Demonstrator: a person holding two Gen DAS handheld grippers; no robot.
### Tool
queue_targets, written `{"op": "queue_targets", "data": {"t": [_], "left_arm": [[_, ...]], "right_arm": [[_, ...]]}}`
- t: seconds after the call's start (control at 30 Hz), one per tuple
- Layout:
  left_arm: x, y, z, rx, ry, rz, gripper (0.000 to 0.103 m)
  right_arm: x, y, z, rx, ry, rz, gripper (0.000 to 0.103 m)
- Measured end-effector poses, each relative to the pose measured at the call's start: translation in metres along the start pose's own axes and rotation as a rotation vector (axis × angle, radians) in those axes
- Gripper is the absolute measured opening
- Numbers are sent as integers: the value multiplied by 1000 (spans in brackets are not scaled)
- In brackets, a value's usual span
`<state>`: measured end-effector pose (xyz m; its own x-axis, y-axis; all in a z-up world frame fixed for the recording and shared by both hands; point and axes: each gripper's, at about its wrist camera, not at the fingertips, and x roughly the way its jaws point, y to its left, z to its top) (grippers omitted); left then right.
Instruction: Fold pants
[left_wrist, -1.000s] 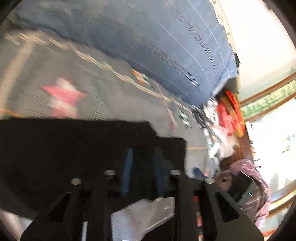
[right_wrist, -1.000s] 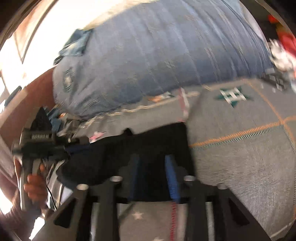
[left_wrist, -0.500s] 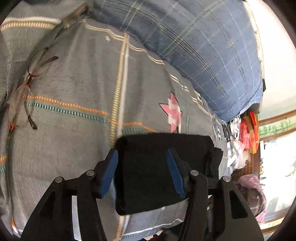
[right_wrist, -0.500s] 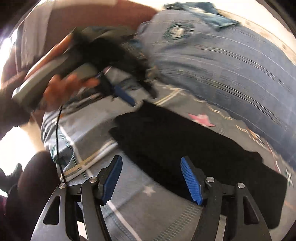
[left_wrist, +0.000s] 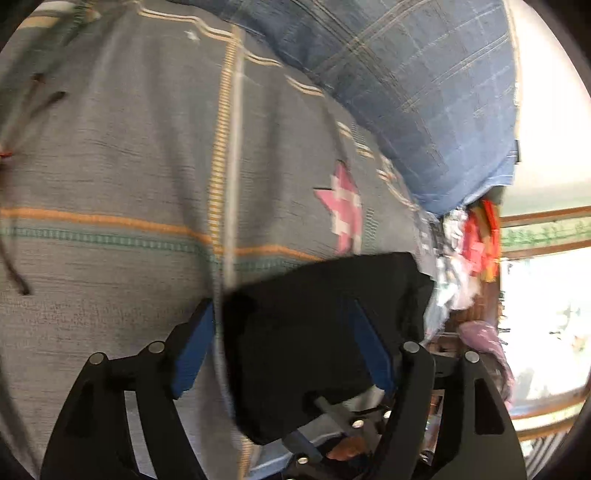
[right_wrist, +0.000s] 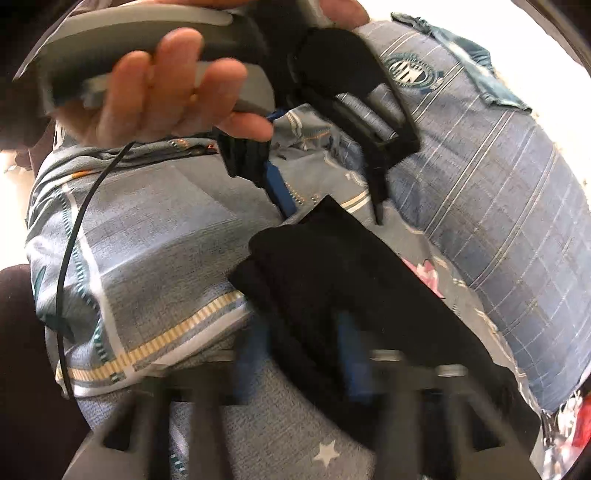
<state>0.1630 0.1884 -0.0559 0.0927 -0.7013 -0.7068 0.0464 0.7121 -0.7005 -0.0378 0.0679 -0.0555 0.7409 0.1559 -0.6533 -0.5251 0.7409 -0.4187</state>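
Right gripper blurred, closing over black pants

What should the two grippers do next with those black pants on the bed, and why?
Probably let the right gripper finish closing on the near edge of the black pants, then lift it for another fold. The pants already lie as a compact stack on the grey bedspread. The left gripper is opening, its blue pads clear of the cloth, so it seems to be letting go.

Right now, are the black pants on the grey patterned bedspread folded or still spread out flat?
Folded. The black pants lie as a compact stacked bundle with layered edges on the grey patterned bedspread, not spread flat.
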Motion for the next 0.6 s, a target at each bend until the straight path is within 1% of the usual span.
{"op": "queue_targets", "data": {"t": [0.03,0.07,0.1,0.13,0.17,0.23,0.3,0.33,0.37,0.43,0.47,0.5,0.53,0.6], "left_arm": [[-1,-4,-1,4,-23,0,65],[-2,-7,-3,15,-31,4,58],[-4,-10,-5,21,-41,28,44],[-8,-13,-8,23,-57,48,36],[-14,-16,-11,29,-78,53,35],[-29,-21,-17,38,-132,58,34],[-36,-24,-20,20,-165,65,34],[-38,-26,-21,20,-172,57,34],[-39,-27,-23,13,-160,33,35],[-38,-26,-25,-19,-131,3,39],[-39,-29,-27,-33,-131,-7,41],[-41,-31,-30,-27,-136,-12,49],[-43,-35,-33,-11,-148,4,57],[-47,-37,-39,3,-180,73,63]], "right_arm": [[-3,-3,1,2,-15,-1,15],[-6,-5,3,2,-27,-1,14],[-8,-7,4,5,-35,-1,14],[-13,-10,4,15,-50,-1,13],[-19,-14,3,27,-65,2,13],[-30,-22,2,50,-93,7,13],[-39,-29,1,75,-115,14,13],[-42,-33,0,89,-124,21,13],[-42,-34,1,94,-128,25,13],[-43,-39,-1,118,-132,45,13],[-43,-39,-2,125,-134,52,13],[-44,-40,-3,129,-137,55,13],[-47,-40,-4,132,-143,58,13],[-49,-41,-7,138,-153,62,12]]}}
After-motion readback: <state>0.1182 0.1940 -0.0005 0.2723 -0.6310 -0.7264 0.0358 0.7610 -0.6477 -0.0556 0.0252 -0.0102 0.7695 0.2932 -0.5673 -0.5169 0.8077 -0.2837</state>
